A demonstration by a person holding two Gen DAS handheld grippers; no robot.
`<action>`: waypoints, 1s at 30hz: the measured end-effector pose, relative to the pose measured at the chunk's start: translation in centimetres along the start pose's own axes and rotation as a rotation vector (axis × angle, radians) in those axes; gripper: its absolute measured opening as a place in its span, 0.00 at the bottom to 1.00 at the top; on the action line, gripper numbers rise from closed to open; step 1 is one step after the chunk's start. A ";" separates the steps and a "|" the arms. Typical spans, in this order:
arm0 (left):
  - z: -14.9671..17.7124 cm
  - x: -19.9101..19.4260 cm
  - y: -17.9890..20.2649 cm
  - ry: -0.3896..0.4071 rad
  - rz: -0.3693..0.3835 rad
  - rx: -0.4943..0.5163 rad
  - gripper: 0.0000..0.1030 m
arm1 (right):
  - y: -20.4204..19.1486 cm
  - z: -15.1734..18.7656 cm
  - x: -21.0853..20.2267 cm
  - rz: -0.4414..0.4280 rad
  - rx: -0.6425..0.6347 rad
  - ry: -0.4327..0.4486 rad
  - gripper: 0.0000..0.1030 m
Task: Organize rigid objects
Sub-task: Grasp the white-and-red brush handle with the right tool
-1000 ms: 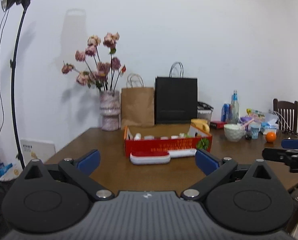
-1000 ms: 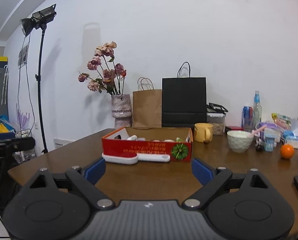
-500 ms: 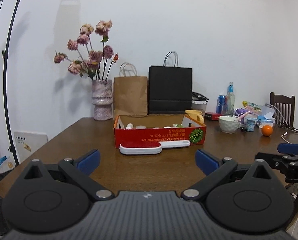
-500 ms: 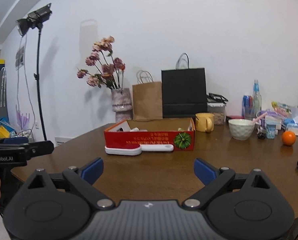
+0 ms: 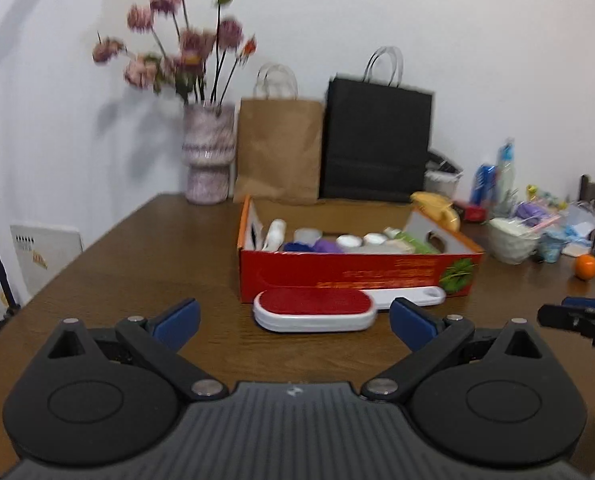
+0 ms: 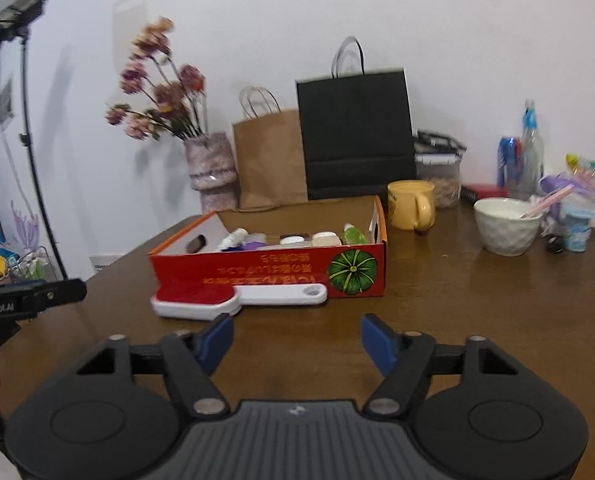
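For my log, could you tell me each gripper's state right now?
Left gripper: open, holding nothing.
Right gripper: open, holding nothing.

A lived-in home room: a wooden dining table (image 6: 477, 300) against a white wall, with a vase of dried flowers (image 5: 208, 152), paper shopping bags (image 5: 279, 148), a yellow mug (image 6: 411, 204) and a bowl (image 6: 505, 226).
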State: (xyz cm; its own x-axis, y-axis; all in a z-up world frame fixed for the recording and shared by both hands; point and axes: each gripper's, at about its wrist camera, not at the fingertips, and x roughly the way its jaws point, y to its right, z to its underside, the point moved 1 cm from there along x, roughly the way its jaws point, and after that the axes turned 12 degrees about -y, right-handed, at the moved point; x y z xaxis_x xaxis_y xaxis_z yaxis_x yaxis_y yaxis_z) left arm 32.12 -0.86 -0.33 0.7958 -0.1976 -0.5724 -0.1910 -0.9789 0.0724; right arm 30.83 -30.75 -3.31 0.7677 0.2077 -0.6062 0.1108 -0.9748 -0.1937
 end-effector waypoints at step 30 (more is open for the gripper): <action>-3.5 14.1 -2.5 -0.179 0.107 -0.088 0.55 | 3.9 -5.8 16.9 -0.119 0.179 -0.210 0.25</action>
State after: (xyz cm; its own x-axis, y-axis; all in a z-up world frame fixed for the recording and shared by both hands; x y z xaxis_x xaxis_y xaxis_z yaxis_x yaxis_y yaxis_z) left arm 45.78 -1.41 -5.74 0.6574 -0.2958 -0.6930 -0.2118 -0.9552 0.2068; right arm 47.92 -31.49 -9.88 0.6062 0.3506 -0.7139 0.0648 -0.9164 -0.3951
